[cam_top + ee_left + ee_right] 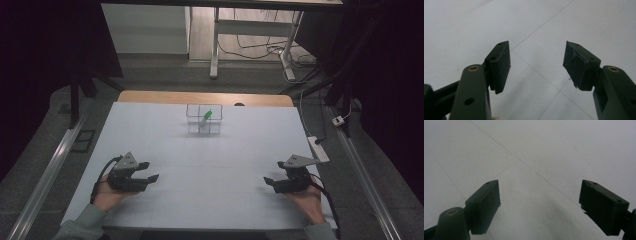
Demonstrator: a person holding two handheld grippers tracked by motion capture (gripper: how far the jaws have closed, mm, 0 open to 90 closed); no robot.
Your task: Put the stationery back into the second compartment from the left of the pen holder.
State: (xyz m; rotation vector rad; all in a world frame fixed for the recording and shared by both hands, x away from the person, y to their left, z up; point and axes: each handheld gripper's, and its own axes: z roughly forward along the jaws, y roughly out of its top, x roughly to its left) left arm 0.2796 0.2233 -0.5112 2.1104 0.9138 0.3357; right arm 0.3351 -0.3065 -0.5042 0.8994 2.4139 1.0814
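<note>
A small clear box (203,120) stands at the far middle of the white table (210,155), with a green item (205,117) leaning inside it. My left gripper (151,170) rests low over the table's near left, held in a hand, jaws pointing right and apart. In the left gripper view the left gripper (536,52) stands open over bare white surface, nothing between its pads. My right gripper (274,172) sits at the near right, jaws pointing left. The right gripper view has the right gripper (539,186) open wide with nothing between its jaws.
A white power strip (318,148) lies at the table's right edge with a cable running back. A wooden edge (205,97) borders the far side. Beyond it stand white desk legs (215,47) and floor cables. Metal rails run along both sides.
</note>
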